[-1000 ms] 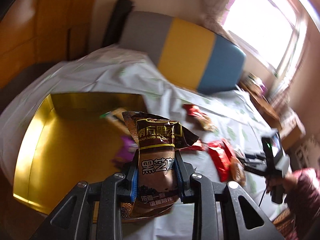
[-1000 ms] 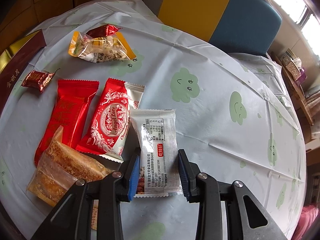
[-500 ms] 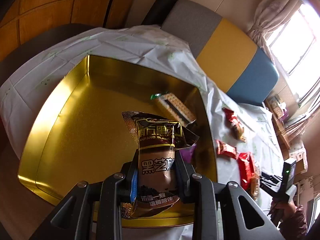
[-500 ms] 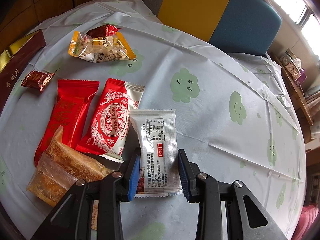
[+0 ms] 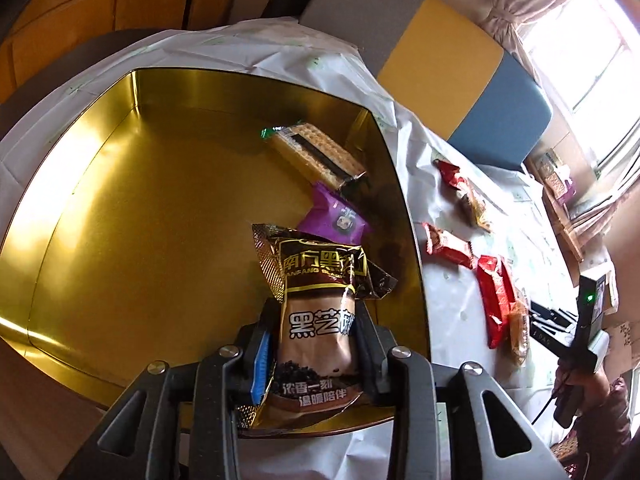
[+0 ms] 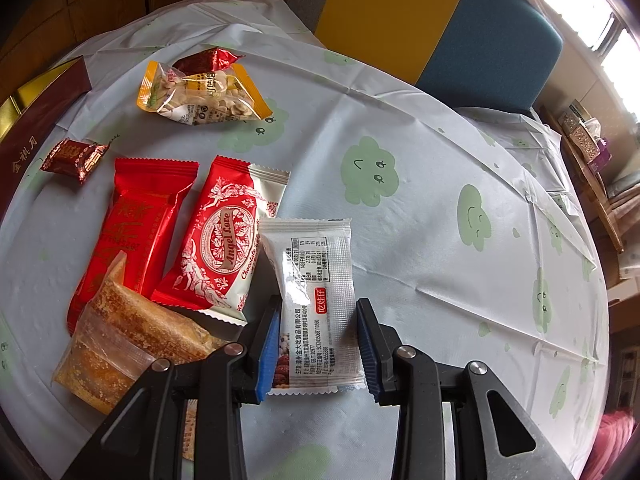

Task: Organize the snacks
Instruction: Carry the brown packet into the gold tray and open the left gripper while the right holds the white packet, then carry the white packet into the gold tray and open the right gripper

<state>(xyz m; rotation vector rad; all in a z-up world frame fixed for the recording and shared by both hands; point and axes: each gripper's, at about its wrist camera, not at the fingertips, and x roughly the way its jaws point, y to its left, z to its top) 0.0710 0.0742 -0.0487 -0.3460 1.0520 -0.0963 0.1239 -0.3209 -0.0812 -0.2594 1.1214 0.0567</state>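
Observation:
My left gripper is shut on a brown sesame snack packet and holds it over the near right part of the gold tin box. A cracker pack and a purple packet lie in the box. My right gripper is open, its jaws on either side of a white packet that lies on the tablecloth. Next to it lie a red-and-white Angel Love packet, a red packet and a clear bag of brown cake.
A bag of nuts, a dark red candy and a small red candy lie further back. The box's side shows at the left. A yellow-and-blue chair stands behind the round table.
My left gripper has carried the brown packet from beside the box to over it and lower toward its floor. The right gripper and the white packet have not moved.

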